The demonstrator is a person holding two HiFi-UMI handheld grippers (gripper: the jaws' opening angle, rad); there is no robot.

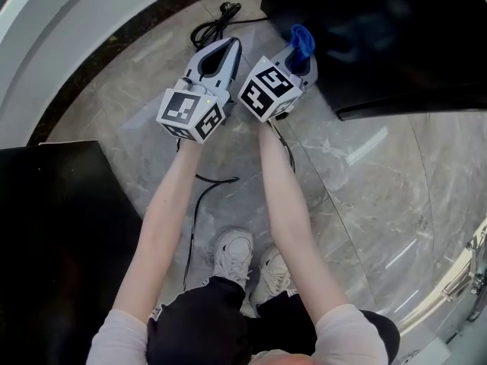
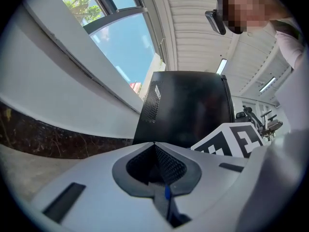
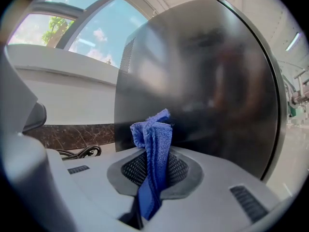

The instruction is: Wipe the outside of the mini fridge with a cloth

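Right tongs [image 3: 153, 170] pinching the one blue cloth [image 3: 154, 132], just beside the one black fridge [image 3: 217, 81]; left tongs [image 2: 155, 161] sitting closed, empty. One cable [image 1: 213, 25] lying on floor [image 1: 365, 181].

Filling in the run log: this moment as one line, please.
right gripper: shut on blue cloth, by mini fridge | left gripper: shut, empty | wiping contact: unclear
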